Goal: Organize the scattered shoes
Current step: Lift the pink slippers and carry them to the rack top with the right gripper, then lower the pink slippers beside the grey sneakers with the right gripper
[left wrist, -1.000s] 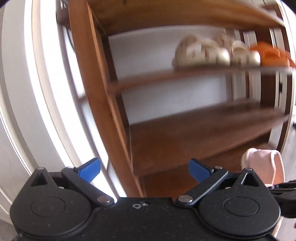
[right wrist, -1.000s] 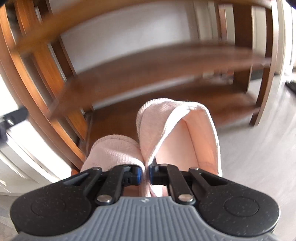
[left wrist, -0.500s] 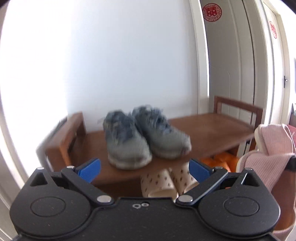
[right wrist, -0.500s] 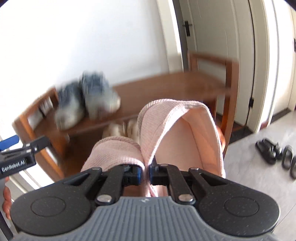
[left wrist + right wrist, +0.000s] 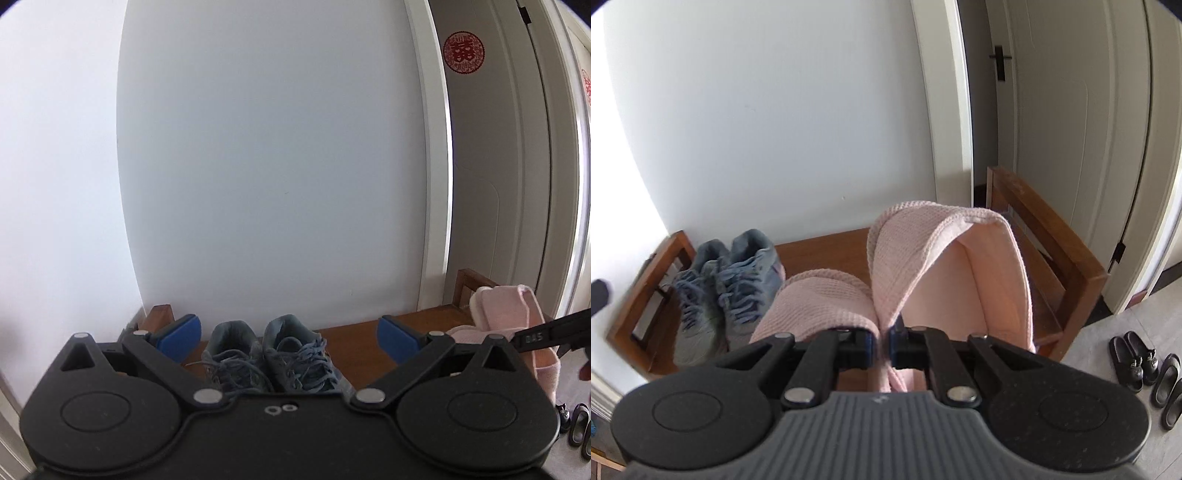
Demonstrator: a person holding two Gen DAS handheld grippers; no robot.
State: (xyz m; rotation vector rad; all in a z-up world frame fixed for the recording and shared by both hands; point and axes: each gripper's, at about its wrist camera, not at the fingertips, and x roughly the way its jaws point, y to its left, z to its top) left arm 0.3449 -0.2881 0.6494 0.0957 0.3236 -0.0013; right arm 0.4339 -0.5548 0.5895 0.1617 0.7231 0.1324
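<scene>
Pink slippers (image 5: 945, 266) pinched by edges in right gripper (image 5: 884, 338), lower centre; could slip onto sneakers (image 5: 727, 284). Left gripper (image 5: 288, 338) wide open, empty.

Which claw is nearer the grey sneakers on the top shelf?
Left. The left claw hangs open right over the sneakers; the right claw, shut on pink slippers, is off to their right.

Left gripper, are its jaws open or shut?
Open: the left gripper's blue pads stand wide apart, nothing between them but the sneakers beyond.
</scene>
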